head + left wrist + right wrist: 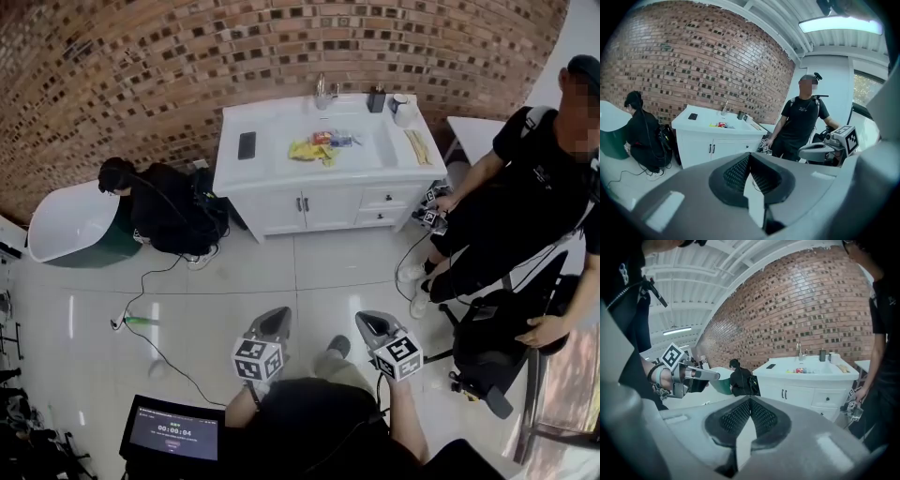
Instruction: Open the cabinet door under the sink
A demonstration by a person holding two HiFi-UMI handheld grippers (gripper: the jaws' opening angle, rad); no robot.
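Observation:
The white sink cabinet stands against the brick wall, far ahead of me across the tiled floor. Its two doors are closed, with a pair of dark handles at the middle seam. The cabinet also shows in the left gripper view and the cabinet in the right gripper view, both at a distance. My left gripper and right gripper are held side by side in front of me, pointing towards the cabinet. The left gripper is shut and empty. The right gripper has its pads meeting, with nothing between them.
A person in black crouches left of the cabinet beside a white tub. Another person stands at the right by a black chair. A cable trails over the floor. A phone and a yellow cloth lie on the counter.

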